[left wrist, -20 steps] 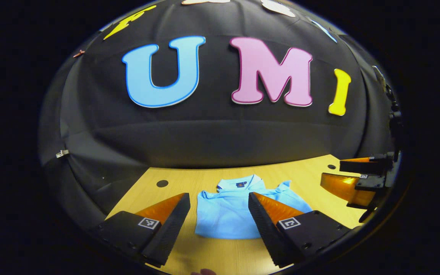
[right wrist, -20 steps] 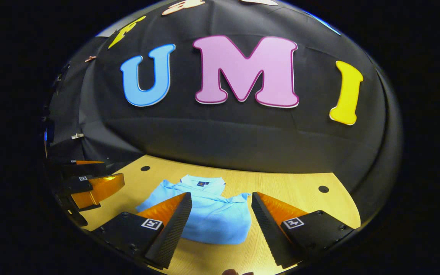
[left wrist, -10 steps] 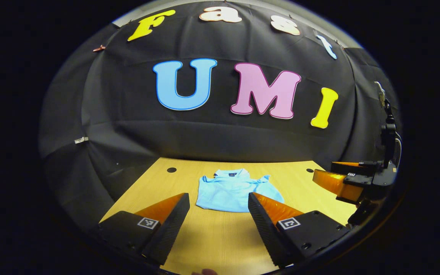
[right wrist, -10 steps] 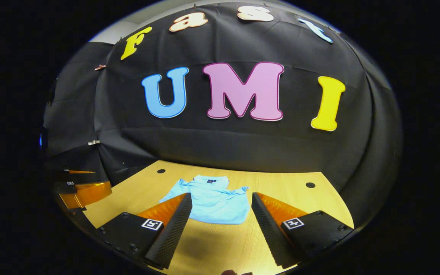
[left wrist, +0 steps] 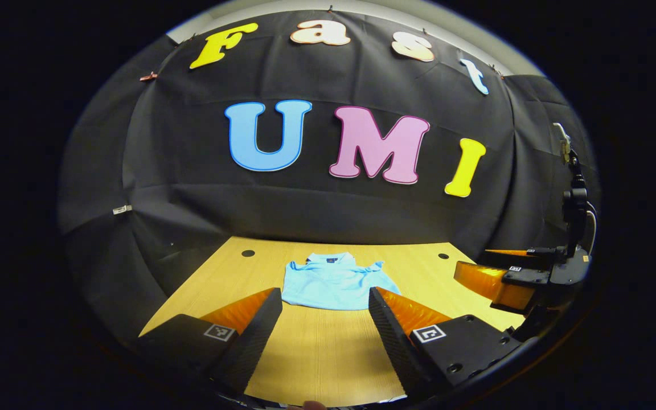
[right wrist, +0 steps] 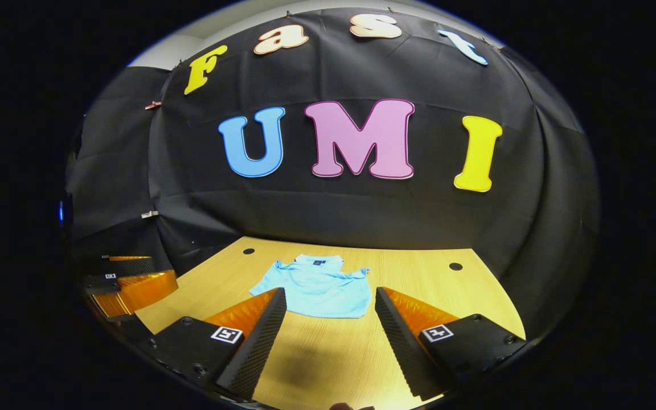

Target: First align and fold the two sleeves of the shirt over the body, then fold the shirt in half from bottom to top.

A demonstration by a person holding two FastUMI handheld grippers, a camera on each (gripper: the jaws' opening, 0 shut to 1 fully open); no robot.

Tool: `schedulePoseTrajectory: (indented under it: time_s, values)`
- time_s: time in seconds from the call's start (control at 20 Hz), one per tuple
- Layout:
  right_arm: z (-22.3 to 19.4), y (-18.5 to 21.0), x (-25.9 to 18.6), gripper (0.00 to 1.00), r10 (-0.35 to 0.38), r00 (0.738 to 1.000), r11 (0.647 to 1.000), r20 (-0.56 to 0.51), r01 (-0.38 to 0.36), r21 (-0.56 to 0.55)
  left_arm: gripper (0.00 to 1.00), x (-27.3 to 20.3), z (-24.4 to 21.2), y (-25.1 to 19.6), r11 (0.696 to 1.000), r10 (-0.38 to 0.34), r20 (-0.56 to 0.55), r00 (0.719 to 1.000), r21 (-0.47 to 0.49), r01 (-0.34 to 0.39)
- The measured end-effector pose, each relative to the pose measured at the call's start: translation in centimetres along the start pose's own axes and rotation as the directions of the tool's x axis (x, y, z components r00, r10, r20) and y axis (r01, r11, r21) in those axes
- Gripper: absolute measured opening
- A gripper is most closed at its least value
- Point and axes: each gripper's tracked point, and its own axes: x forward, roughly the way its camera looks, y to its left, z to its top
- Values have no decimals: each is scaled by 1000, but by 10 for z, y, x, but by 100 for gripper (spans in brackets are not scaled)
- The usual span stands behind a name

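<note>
A light blue shirt lies folded into a compact block on the wooden table, collar toward the booth wall; it appears again as the shirt in the right gripper view. My left gripper hovers open over the table's near part, short of the shirt, holding nothing. My right gripper is open too, held back from the shirt's near edge, with nothing between its fingers. Each view catches the other gripper at its side: the right gripper and the left gripper.
The table has small dark holes near its far corners. Black cloth closes the booth behind and at both sides. Bare wood lies between the grippers and the shirt.
Both grippers have pulled back toward the table's near edge and away from the shirt, which now looks smaller and farther off. The shirt itself has stayed put. Both stay open.
</note>
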Motion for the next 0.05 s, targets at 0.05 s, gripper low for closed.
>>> schedulePoseTrajectory:
  time_s: [0.05]
  values:
    - [1,1,-1,98,1,1000,1000,2,-1,-3,97,0,0,-2,1000,-6,0,1000,1,6]
